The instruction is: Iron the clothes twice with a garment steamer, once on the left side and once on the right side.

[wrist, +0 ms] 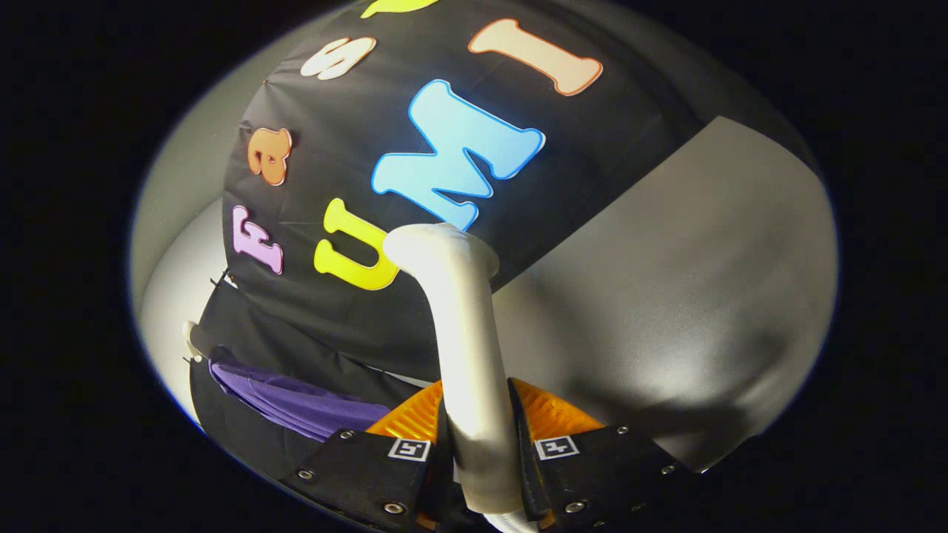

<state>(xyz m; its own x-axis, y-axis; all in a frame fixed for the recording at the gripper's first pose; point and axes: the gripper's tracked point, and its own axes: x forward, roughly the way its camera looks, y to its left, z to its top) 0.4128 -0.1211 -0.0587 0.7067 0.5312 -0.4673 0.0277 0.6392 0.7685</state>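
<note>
Garment steamer [463,333] upright between my jaws, handle clamped by both fingers [552,414], head bent left above them. Purple garment [296,400] hangs low, left of fingers, against black cloth wall [415,96]. Grey surface [689,296] beyond, right.

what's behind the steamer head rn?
Behind the steamer, held between the tongs, is the black cloth wall. The purple garment hangs beside it, beyond one finger. The handle covers the wall directly behind it; the steamer's face is turned away.
</note>
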